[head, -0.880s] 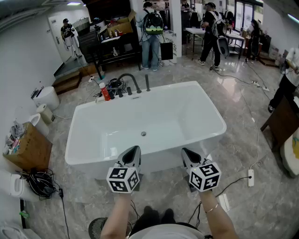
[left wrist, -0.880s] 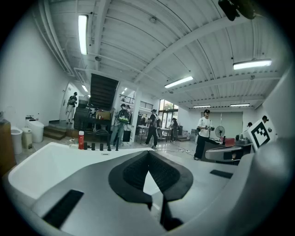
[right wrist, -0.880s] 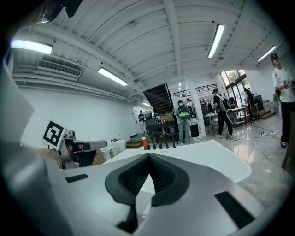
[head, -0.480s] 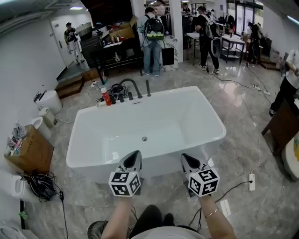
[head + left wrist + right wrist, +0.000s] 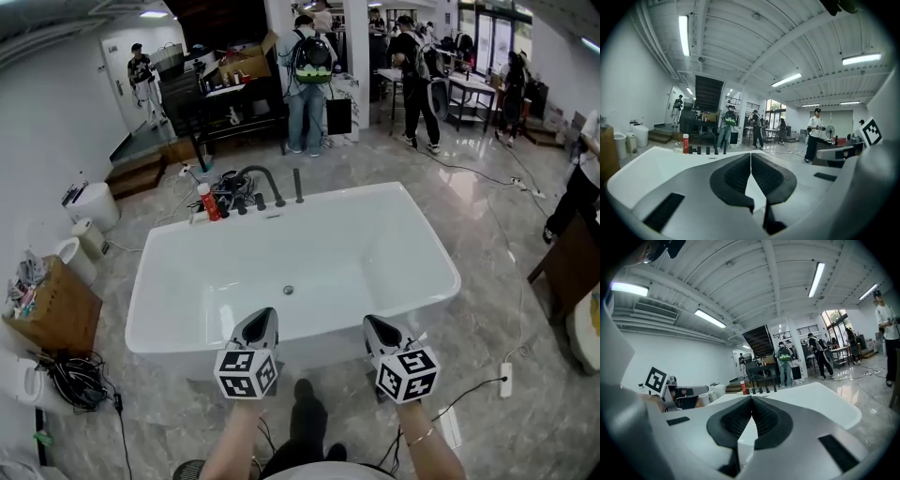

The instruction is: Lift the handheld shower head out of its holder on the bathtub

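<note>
- the white bathtub (image 5: 356, 192) is sitting on a marble floor (image 5: 487, 216), its long near side facing the person.
- the handheld shower head (image 5: 297, 185) is standing upright in its holder on the far rim of the tub, just right of the curved black faucet (image 5: 262, 176) and a row of dark knobs.
- a red bottle (image 5: 202, 201) is standing at the left end of that row.
- the left gripper (image 5: 265, 317) is hovering at the near rim with its tips pointing across the tub; its jaws are pressing together and gripping nothing.
- the right gripper (image 5: 373, 323) is hovering beside it, level with it and a little apart; its jaws are also meeting tip to tip and holding nothing.
- both grippers are staying well apart from the shower head, with the whole basin lying between them.
- a cardboard box (image 5: 56, 309) is sitting on the floor off the tub's left end, and a coil of black cable (image 5: 73, 380) is lying just in front of it.
- several people are standing by tables at the back of the room.
</note>
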A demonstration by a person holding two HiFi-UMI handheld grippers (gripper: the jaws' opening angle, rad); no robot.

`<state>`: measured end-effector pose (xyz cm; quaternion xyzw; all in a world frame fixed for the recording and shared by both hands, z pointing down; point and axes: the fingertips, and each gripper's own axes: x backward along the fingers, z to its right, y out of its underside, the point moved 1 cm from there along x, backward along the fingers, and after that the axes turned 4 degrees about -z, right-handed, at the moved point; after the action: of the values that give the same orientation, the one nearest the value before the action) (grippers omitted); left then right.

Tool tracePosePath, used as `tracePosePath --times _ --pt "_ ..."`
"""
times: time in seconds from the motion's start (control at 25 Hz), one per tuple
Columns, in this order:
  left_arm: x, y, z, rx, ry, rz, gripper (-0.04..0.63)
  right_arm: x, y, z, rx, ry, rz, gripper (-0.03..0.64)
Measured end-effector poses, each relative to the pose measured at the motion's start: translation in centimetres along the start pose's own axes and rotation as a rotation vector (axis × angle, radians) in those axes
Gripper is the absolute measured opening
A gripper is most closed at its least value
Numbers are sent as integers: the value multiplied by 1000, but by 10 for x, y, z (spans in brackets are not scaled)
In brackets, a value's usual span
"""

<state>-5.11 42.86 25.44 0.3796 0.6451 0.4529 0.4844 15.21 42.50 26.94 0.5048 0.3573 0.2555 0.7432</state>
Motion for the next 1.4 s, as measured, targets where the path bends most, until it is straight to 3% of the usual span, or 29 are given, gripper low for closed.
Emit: tracePosePath --times 0.52,0.72,1.04,1.4 --pt "-256 -57 -181 35 67 -63 66 -300 -76 65 -37 28 -55 8" --pt "-335 -69 -239 48 77 -83 86 -388 -93 88 -56 49 -72 8" --pt "-433 -73 -295 57 73 -117 109 -480 -104 140 -67 91 -105 8" --pt "-548 -61 -321 48 67 -146 123 -577 -96 208 -69 67 -145 8"
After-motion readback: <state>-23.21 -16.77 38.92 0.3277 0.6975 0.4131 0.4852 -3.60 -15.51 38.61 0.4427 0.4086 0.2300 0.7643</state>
